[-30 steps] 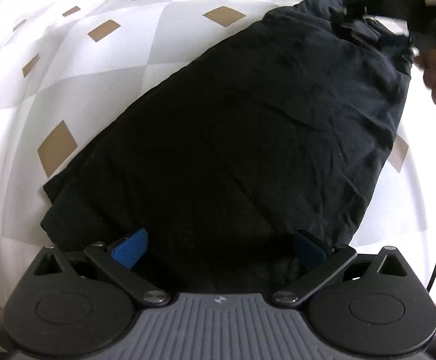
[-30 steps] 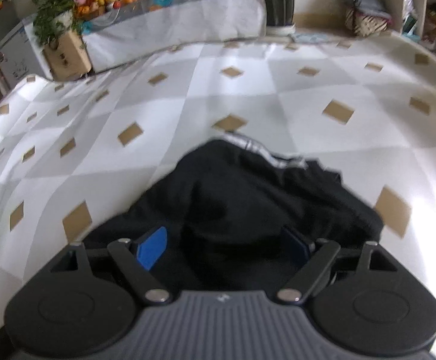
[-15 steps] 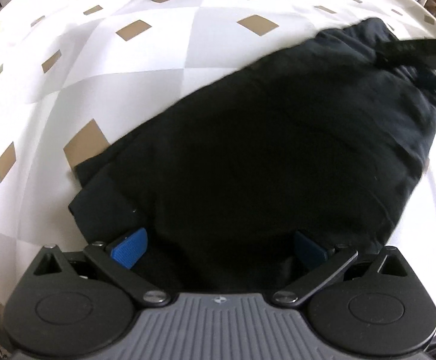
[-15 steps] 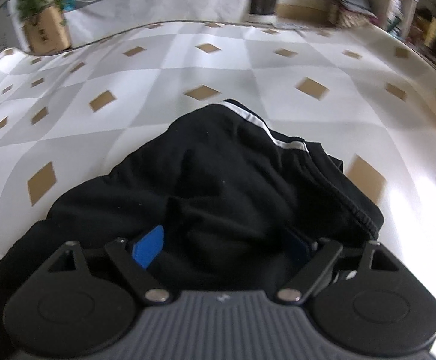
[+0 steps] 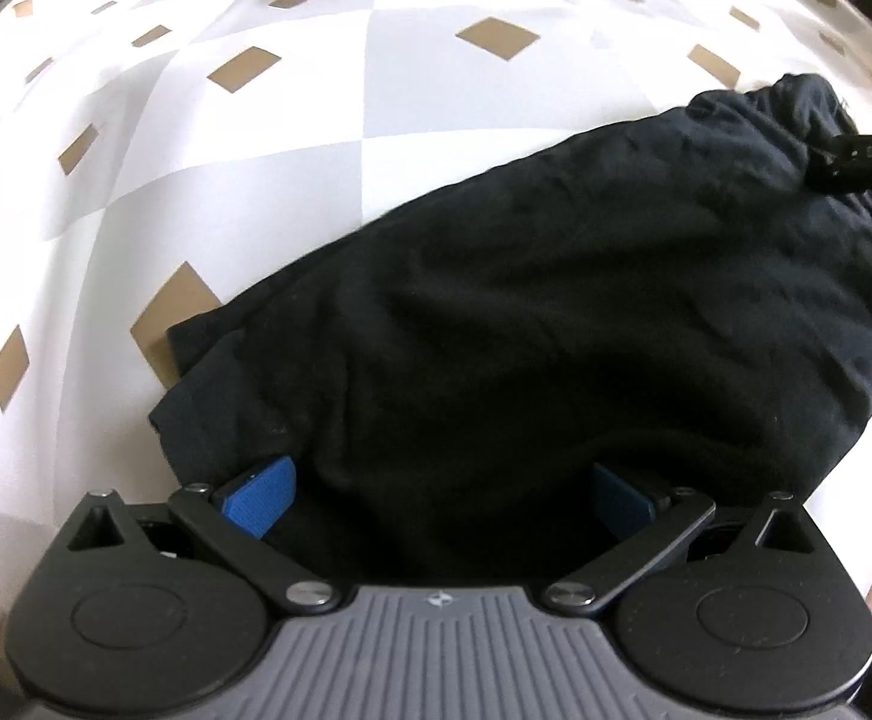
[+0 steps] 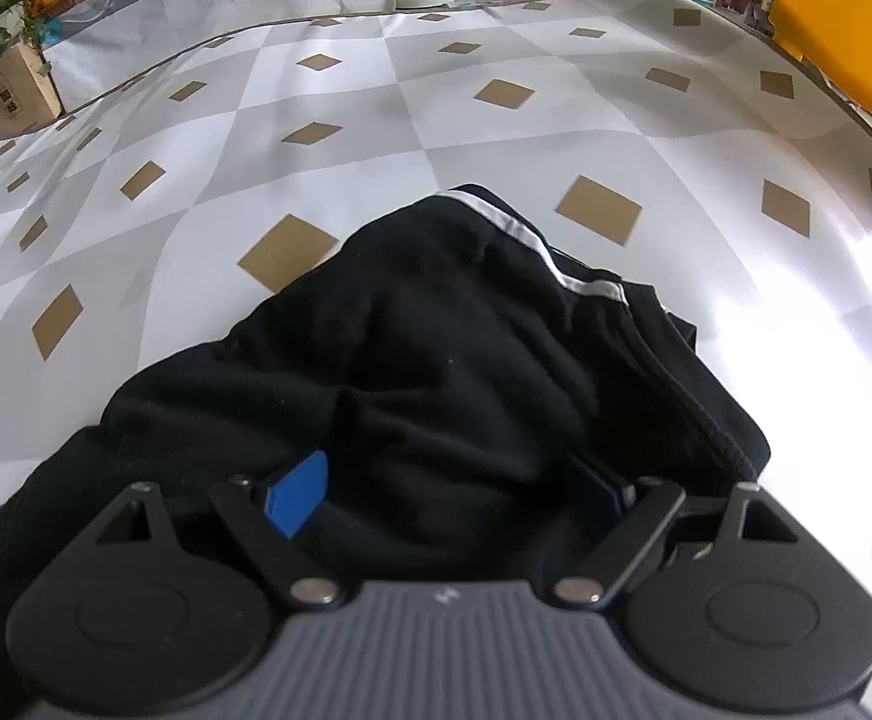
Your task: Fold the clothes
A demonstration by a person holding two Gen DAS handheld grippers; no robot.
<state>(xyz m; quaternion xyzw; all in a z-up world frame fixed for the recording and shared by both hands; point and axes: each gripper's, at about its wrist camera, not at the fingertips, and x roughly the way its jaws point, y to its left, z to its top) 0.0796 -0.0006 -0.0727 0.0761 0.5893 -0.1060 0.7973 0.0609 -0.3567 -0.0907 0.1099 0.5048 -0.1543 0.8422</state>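
Both grippers have slid along the rumpled black cloth garment (image 5: pixel 556 324) lying on the diamond-patterned white tablecloth (image 5: pixel 256 192), left gripper (image 5: pixel 439 495) and right gripper (image 6: pixel 445 495) spread wide above it, gripping nothing.

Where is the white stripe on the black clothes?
In the right wrist view, the white stripe runs along the far right edge of the black clothes, beside a tan diamond on the tablecloth.

The garment (image 5: pixel 556 312) is black, with a thin white stripe (image 6: pixel 532 240) along one edge. The table (image 6: pixel 376 78) wears a cloth of white and pale grey diamonds dotted with small tan diamonds. The tongs' pads (image 6: pixel 295 501) are blue.
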